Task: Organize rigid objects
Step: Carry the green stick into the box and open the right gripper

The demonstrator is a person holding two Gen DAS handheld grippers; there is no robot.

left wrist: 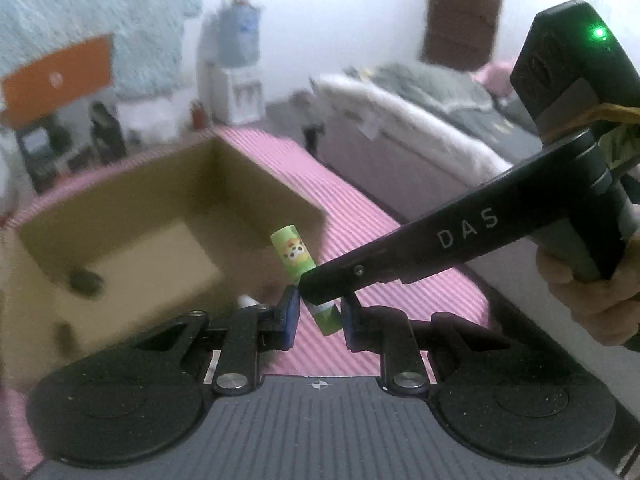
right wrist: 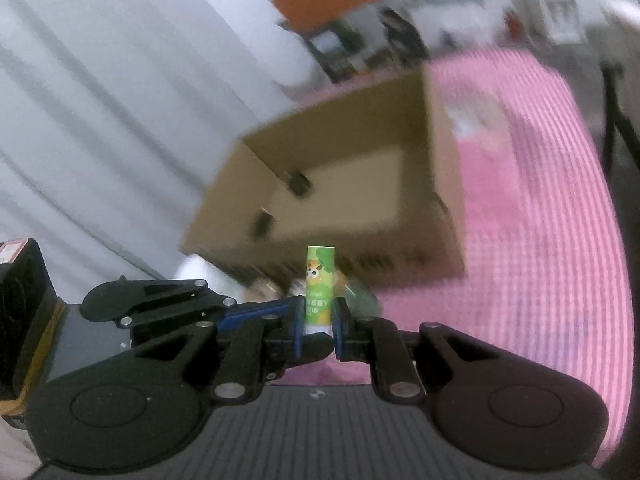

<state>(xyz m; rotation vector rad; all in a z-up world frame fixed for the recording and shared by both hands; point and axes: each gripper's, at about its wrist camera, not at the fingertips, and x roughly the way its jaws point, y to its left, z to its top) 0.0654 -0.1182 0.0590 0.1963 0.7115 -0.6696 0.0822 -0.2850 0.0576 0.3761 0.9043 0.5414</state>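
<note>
A small green tube with a cartoon animal (left wrist: 298, 260) is held tilted above the pink striped cloth. My right gripper (right wrist: 317, 326) is shut on this green tube (right wrist: 319, 280), which stands upright between its blue pads. In the left wrist view the right gripper (left wrist: 316, 290) reaches in from the right and its tip sits between my left fingers. My left gripper (left wrist: 319, 314) is open, its pads either side of the tube's lower end, with a gap showing. An open cardboard box (left wrist: 168, 216) stands just beyond, also seen in the right wrist view (right wrist: 340, 200), with dark small objects (right wrist: 298, 182) inside.
The pink striped cloth (left wrist: 360, 208) covers the table. A bed with grey bedding (left wrist: 432, 120) lies to the right. A water dispenser (left wrist: 240, 60) and an orange panel (left wrist: 56, 76) stand at the back. A white curtain (right wrist: 100, 100) hangs left in the right wrist view.
</note>
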